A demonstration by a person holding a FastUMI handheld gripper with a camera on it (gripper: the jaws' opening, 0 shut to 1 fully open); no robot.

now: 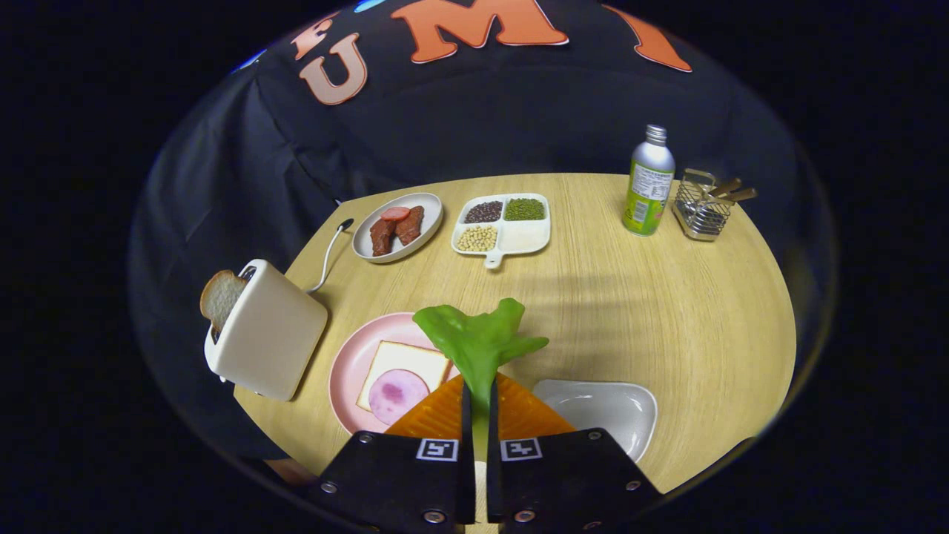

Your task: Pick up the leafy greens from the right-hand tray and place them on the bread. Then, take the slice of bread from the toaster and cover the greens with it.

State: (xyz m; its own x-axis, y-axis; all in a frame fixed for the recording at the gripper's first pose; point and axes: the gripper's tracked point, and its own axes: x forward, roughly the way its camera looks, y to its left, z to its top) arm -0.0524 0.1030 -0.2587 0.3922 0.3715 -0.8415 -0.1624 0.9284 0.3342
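Greens: glossy, lobed, stem-down | hand-held gripper pinching stem | bread on pink plate beneath-left

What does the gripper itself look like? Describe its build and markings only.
The gripper has two flat, wedge-shaped black plates side by side, parted by a narrow slot. Each plate carries a small square black-and-white fiducial marker near its inner front corner, and round metal screws along its edges. Two thin, ribbed fingers run forward from the plates.
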